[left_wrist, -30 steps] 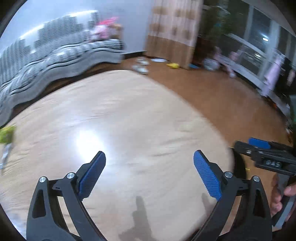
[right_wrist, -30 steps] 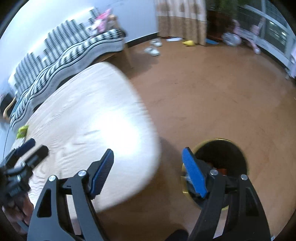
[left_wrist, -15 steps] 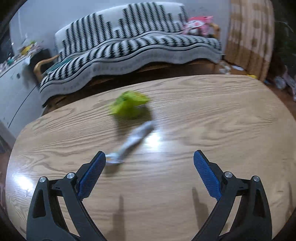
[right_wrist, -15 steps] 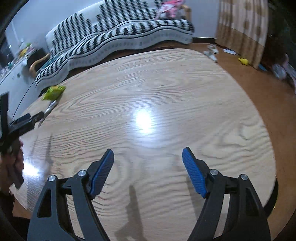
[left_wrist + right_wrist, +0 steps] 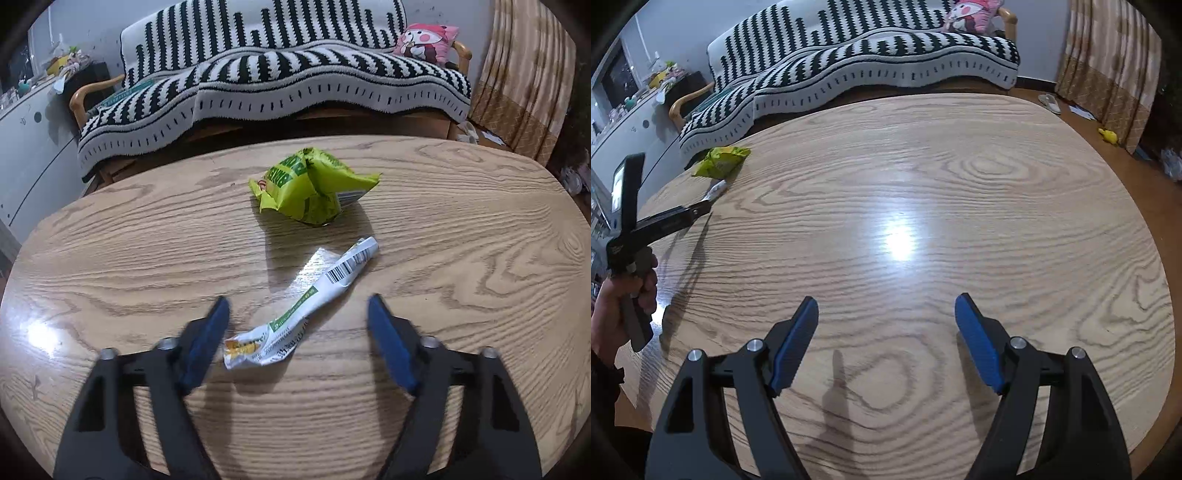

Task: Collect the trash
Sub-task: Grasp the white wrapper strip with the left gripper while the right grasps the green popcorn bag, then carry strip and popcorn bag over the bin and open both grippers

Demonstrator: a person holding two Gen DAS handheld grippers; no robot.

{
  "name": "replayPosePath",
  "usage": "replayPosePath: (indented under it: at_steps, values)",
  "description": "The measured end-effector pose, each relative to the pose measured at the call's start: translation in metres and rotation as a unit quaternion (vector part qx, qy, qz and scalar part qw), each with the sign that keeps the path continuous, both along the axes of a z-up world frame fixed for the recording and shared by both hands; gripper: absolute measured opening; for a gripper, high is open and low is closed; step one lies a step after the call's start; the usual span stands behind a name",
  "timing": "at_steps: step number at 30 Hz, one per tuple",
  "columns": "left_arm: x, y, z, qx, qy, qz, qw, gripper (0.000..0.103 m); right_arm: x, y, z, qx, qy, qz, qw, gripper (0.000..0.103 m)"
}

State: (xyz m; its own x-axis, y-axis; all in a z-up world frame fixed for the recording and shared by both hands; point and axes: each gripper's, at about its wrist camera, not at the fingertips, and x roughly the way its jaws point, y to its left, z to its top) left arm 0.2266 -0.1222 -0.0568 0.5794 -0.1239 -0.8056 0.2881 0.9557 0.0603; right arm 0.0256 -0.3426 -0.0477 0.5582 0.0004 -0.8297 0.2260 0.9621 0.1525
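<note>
A crumpled white wrapper (image 5: 301, 312) with a barcode lies on the oval wooden table (image 5: 480, 258). A crumpled green snack bag (image 5: 310, 188) lies just beyond it. My left gripper (image 5: 297, 317) is open, and the near end of the white wrapper lies between its blue fingers, above the table. My right gripper (image 5: 886, 314) is open and empty over the table's middle. In the right wrist view the green bag (image 5: 720, 160), the white wrapper (image 5: 716, 190) and the left gripper (image 5: 698, 210) show at the far left.
A sofa with a black and white striped blanket (image 5: 280, 81) stands behind the table. A white cabinet (image 5: 29, 147) is at the left. Curtains (image 5: 1108, 62) and slippers (image 5: 1049, 101) on the wooden floor are at the right.
Both views swung from the floor and a round bin to the table. My left gripper came closer to the white wrapper, which now lies between its fingers. Both grippers stayed open.
</note>
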Motion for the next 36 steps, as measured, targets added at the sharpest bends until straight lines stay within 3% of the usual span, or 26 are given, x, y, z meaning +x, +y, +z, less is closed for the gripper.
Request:
replayPosePath:
  at_steps: [1,2,3,5,6,11,15,22,27,32,33,34,35,36]
  values:
    - [-0.001,0.0,0.0,-0.007,-0.002,-0.001,1.0,0.054,0.003,0.004,0.0,0.0,-0.001,0.003,1.0,0.074]
    - [0.0,0.002,0.0,-0.014,0.0,0.0,0.9999,0.035,0.005,0.008,0.0,-0.001,-0.003,0.007,1.0,0.074]
    - [0.0,0.002,0.001,-0.012,0.001,-0.001,0.9999,0.025,0.008,0.012,0.001,-0.002,-0.005,0.011,1.0,0.074]
    - [-0.003,0.005,0.004,-0.023,0.009,-0.004,0.9997,0.009,0.014,0.02,0.005,0.001,-0.011,0.02,1.0,0.074]
    - [-0.005,0.007,0.007,-0.034,0.015,-0.007,0.9993,0.007,0.018,0.025,0.008,0.005,-0.016,0.026,1.0,0.074]
    - [-0.032,0.025,0.026,-0.041,0.024,-0.026,0.9985,0.006,0.048,0.057,0.02,0.047,-0.033,0.054,0.997,0.074]
    - [-0.062,0.054,0.04,-0.051,0.031,-0.05,0.997,0.006,0.097,0.113,0.03,0.057,-0.032,0.1,0.993,0.074]
    - [-0.064,0.13,0.049,-0.082,0.02,0.015,0.9963,0.006,0.207,0.204,0.051,0.031,-0.034,0.154,0.987,0.084]
    - [-0.054,0.16,0.041,-0.078,0.017,0.054,0.9953,0.006,0.283,0.247,0.032,-0.003,-0.001,0.151,0.989,0.085]
    - [-0.047,0.17,0.039,-0.07,0.015,0.067,0.9952,0.006,0.313,0.259,0.004,-0.039,0.032,0.151,0.987,0.085]
    - [-0.047,0.17,0.038,-0.069,0.016,0.068,0.9952,0.006,0.316,0.261,0.003,-0.039,0.034,0.151,0.987,0.081]
    - [-0.046,0.17,0.037,-0.067,0.017,0.069,0.9952,0.006,0.315,0.26,0.001,-0.034,0.038,0.153,0.987,0.069]
    - [-0.045,0.169,0.037,-0.065,0.018,0.07,0.9952,0.006,0.311,0.26,0.001,-0.038,0.039,0.149,0.987,0.048]
    - [-0.045,0.168,0.037,-0.064,0.02,0.071,0.9952,0.006,0.304,0.259,0.003,-0.035,0.038,0.151,0.987,0.046]
